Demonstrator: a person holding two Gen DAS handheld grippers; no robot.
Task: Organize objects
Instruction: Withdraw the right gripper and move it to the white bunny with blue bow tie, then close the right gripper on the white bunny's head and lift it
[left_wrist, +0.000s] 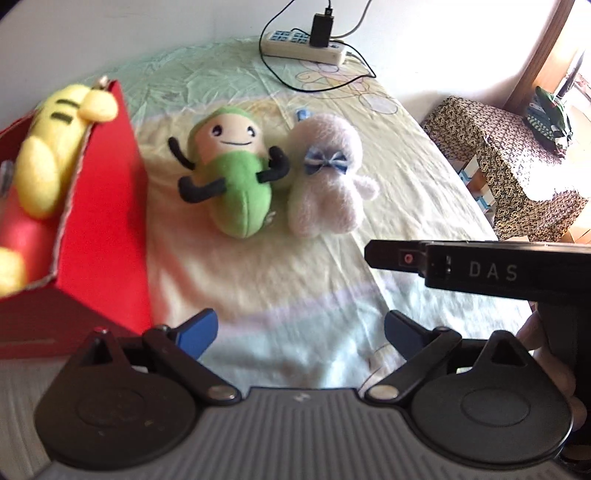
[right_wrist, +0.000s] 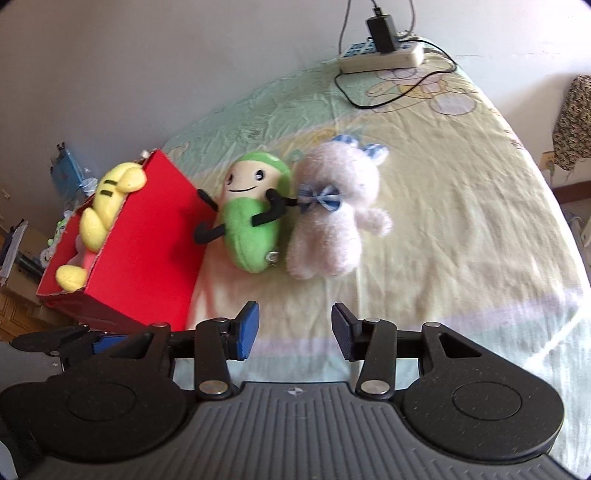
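Both empty, spread wide: left gripper (left_wrist: 300, 332), right gripper (right_wrist: 295, 328); best to straddle green plush (right_wrist: 253, 225) mid-body, clear of white plush (right_wrist: 328, 218); then over to red box (right_wrist: 147, 236).

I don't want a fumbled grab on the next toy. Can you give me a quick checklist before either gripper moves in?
1. Left gripper open and empty: ok.
2. Right gripper open and empty: ok.
3. Green plush in the open on the bed sheet: ok.
4. Green plush apart from pink plush: not ok, they touch.
5. Room in red box beside the yellow plush: cannot tell.
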